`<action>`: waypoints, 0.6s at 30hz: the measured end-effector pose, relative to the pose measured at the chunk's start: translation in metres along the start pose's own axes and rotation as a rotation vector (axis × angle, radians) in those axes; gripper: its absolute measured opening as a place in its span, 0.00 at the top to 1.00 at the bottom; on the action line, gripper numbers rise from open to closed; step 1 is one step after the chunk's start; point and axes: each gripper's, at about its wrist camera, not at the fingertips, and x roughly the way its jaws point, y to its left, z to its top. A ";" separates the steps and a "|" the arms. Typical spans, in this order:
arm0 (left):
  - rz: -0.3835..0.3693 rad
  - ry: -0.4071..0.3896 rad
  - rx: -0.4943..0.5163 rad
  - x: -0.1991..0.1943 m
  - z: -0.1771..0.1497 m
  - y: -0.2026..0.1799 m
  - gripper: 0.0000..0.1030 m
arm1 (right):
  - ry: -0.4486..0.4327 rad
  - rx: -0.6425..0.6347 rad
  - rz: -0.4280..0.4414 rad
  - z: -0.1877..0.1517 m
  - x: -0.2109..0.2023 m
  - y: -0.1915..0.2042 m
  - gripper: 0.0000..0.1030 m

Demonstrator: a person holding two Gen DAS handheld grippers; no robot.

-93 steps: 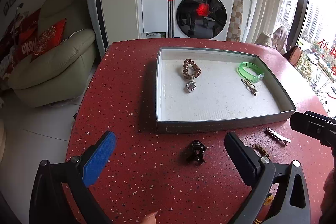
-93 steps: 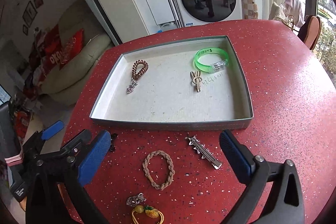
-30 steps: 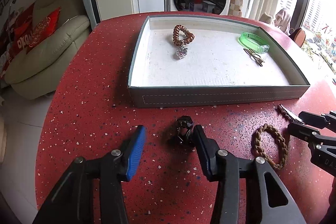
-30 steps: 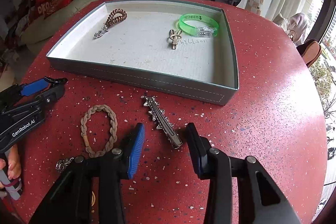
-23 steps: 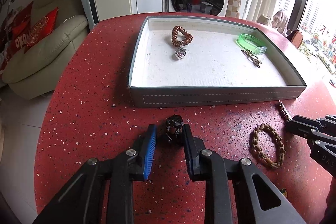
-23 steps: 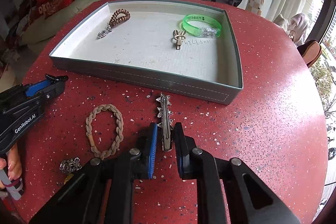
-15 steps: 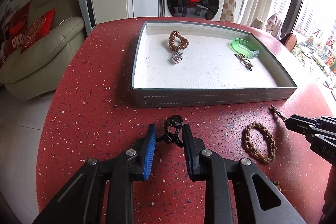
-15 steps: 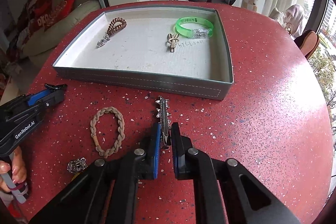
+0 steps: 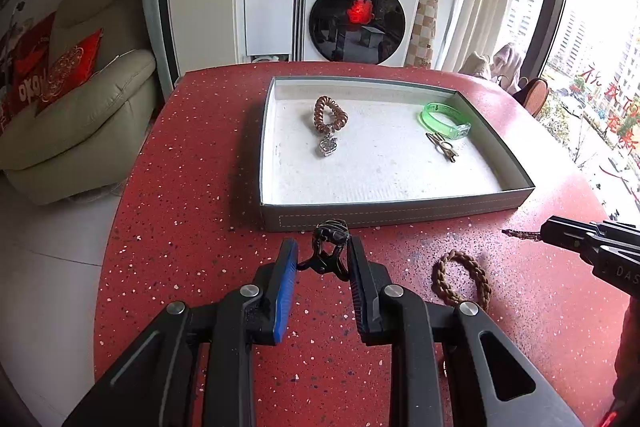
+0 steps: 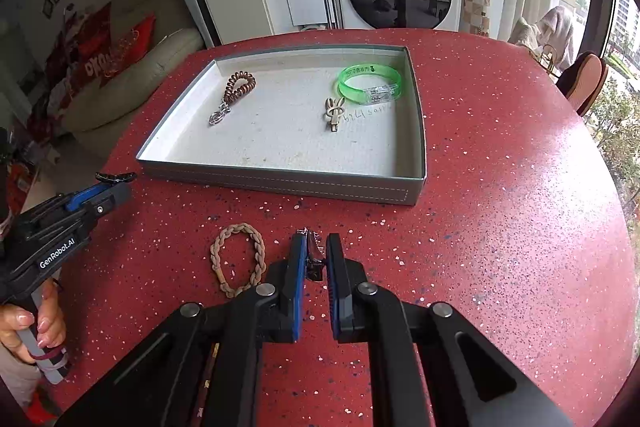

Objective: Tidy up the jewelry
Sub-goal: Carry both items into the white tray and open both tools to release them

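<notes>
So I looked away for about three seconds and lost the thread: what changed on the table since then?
Both tools have just closed and taken hold. The left tool now grips the black claw clip; the right tool grips the spiked silver hair clip. Both clips look raised off the red table. The braided tie and the tray with its three pieces stayed put.

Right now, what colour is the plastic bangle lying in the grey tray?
Translucent green plastic bangle, clearest in the right wrist view.
</notes>
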 end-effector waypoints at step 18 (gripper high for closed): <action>-0.017 -0.035 0.034 0.027 0.077 -0.011 0.58 | -0.067 0.034 0.035 0.089 0.026 0.004 0.89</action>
